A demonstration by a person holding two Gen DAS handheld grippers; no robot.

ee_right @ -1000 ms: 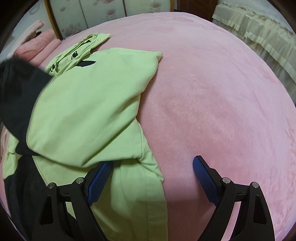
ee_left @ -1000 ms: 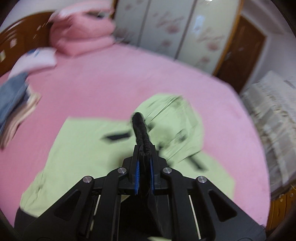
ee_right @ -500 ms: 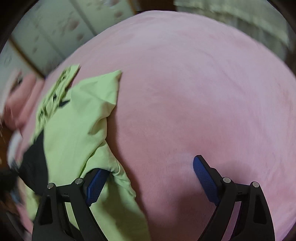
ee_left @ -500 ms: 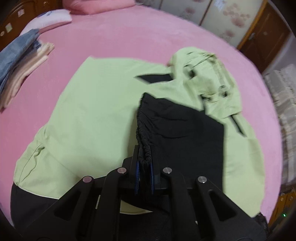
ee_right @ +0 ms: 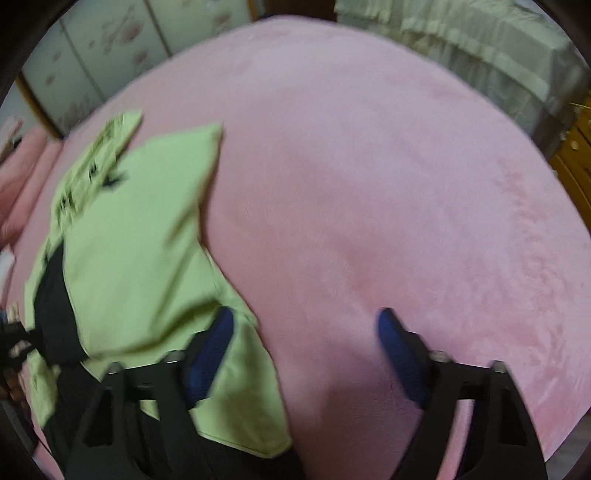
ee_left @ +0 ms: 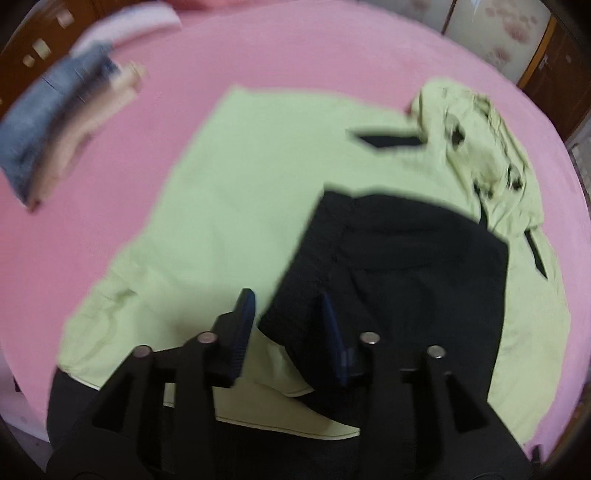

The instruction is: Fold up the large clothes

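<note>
A light green jacket with black panels lies spread on the pink bed, its hood at the far right. Its black sleeve is folded across the body. My left gripper hovers over the sleeve's cuff end with its jaws opening; the cuff edge lies between the fingers, and the pads are off it. In the right wrist view the jacket fills the left side. My right gripper is closing, its left finger over the jacket's edge and only bedcover between the fingers.
A stack of folded clothes sits at the bed's left, with a white pillow behind it. Flowered wardrobe doors stand beyond. Cream-covered furniture and a wooden cabinet flank the bed's right side.
The left gripper came down, laid the black sleeve across the jacket, and parted its jaws off the cuff. The right gripper's jaws narrowed while it shifted over the jacket's edge.
</note>
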